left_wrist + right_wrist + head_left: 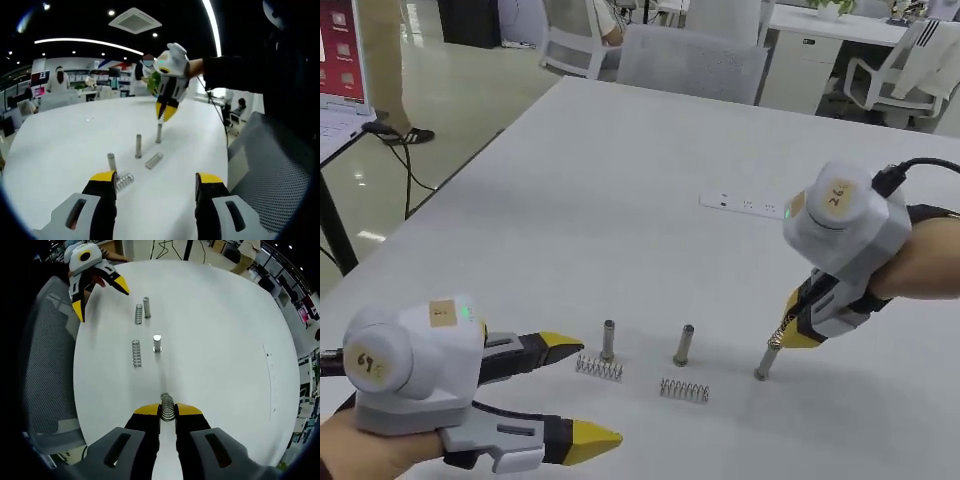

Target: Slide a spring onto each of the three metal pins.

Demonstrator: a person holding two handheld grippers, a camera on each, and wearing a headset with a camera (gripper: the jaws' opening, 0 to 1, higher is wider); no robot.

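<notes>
Jaws of the right gripper point(168, 411) are pinched together on a spring point(168, 402), which sticks out past the yellow tips along the line of the jaws. In the head view that spring slants down and to the left, its lower end meeting the top of the right-hand pin point(765, 362); from here I cannot tell whether it has gone over the pin. The left gripper point(582, 392) hangs low over the near edge of the table point(620, 200) with its jaws wide apart and nothing between them, pointing towards the row of pins. The middle pin point(684, 345) and the left pin point(608, 340) stand upright and bare, long axes vertical. One loose spring point(599, 368) lies flat just beside the foot of the left pin, on the person's side. The other loose spring point(684, 390) lies flat near the middle pin, also on the person's side. Both have their long axes running along the row. A handwritten sticker on the round cap of the left gripper looks like 69, and the one on the right gripper looks like 26. Farther back on the table lies a white power strip point(745, 205), and office chairs point(690, 60) stand beyond the far edge.
</notes>
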